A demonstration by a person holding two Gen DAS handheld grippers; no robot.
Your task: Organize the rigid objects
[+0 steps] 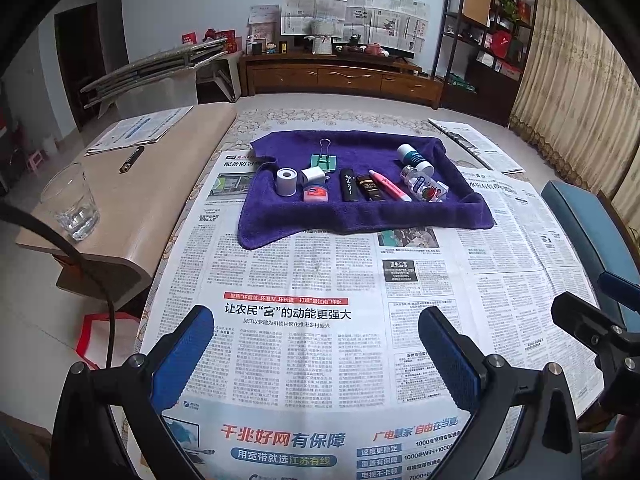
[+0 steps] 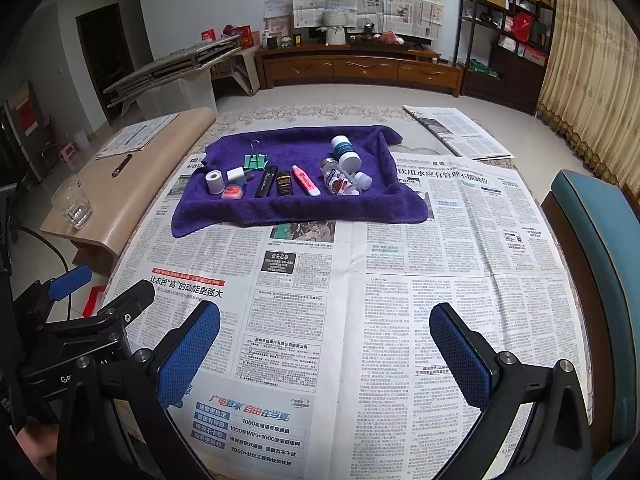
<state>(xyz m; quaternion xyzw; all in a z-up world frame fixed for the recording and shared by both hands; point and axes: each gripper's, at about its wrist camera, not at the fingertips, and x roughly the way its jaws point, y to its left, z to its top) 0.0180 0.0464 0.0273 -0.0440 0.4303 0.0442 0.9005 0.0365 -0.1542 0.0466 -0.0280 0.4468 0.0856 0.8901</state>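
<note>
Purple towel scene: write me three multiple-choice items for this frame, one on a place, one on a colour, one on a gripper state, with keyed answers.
1. Where does the drinking glass stand?
A. On the purple towel
B. On the low wooden side table left of the newspaper
C. On the blue chair

2. What colour is the binder clip's body?
A. Green
B. Red
C. Black

3. How do the two grippers stand?
A. Both shut on objects
B. Left shut, right open
C. Both open and holding nothing

Answers:
1 B: the drinking glass sits on the side table, apart from the purple towel.
2 A: the binder clip lying on the towel has a green body with metal wire handles.
3 C: the left gripper and right gripper each show spread blue fingers with only newspaper between them.
</note>
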